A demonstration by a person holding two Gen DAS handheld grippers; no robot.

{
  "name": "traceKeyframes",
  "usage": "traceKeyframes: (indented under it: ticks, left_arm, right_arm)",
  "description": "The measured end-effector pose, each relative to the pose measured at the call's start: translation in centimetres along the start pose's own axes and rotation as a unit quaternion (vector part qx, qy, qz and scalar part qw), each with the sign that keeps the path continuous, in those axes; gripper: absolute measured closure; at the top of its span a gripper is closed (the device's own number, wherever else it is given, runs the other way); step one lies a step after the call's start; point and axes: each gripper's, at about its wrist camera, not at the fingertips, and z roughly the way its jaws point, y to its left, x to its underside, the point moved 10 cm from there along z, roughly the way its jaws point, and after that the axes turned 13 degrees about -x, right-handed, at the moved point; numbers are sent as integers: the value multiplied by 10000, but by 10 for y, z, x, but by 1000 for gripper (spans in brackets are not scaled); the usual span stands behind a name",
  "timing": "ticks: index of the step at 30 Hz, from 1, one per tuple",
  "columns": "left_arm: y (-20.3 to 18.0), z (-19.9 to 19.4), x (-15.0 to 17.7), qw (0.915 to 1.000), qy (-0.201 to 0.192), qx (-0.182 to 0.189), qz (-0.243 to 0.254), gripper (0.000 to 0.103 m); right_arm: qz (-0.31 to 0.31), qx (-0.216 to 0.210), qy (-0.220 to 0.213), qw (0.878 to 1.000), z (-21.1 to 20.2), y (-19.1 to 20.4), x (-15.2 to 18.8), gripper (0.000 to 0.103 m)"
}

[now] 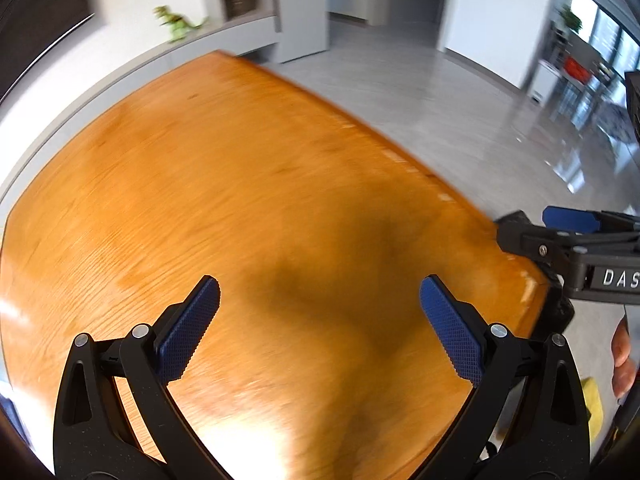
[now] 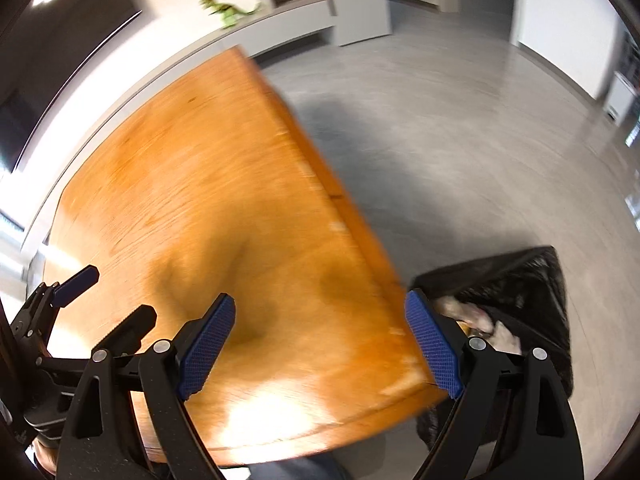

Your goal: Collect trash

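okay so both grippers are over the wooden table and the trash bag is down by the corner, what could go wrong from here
1. The black trash bag sits low beside the table's corner, partly hidden behind the right gripper; a drop from here might miss its opening.
2. Both views are blurred, so small scraps could go unnoticed.
3. The left gripper and the right one, both open and empty, are close together and could bump.

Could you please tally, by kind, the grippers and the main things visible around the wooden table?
Gripper: 2, the left gripper and the right gripper, both open and empty
Wooden table: 1
Black trash bag on the floor, with trash inside: 1
Green toy dinosaur on the ledge: 1
Total: 5
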Motion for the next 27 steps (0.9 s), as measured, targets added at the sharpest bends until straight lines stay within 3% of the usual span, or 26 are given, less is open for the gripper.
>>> traceKeyframes:
  ticks: [8, 13, 19, 27]
  left_arm:
    - [89, 10, 34, 9965, 214, -384, -706, 6]
    - [149, 14, 55, 9884, 217, -753, -1303, 6]
    - [207, 26, 82, 9752, 318, -1204, -1829, 6]
    - [256, 45, 114, 9620, 508, -1455, -2253, 6]
  right_arm:
    - [-508, -374, 141, 9979, 50, 70, 5, 15]
    - [-824, -566, 157, 9949, 81, 111, 8, 3]
    - [-1301, -597, 319, 9892, 116, 154, 14, 3]
    - [-1783, -458, 255, 9826, 142, 190, 11, 3]
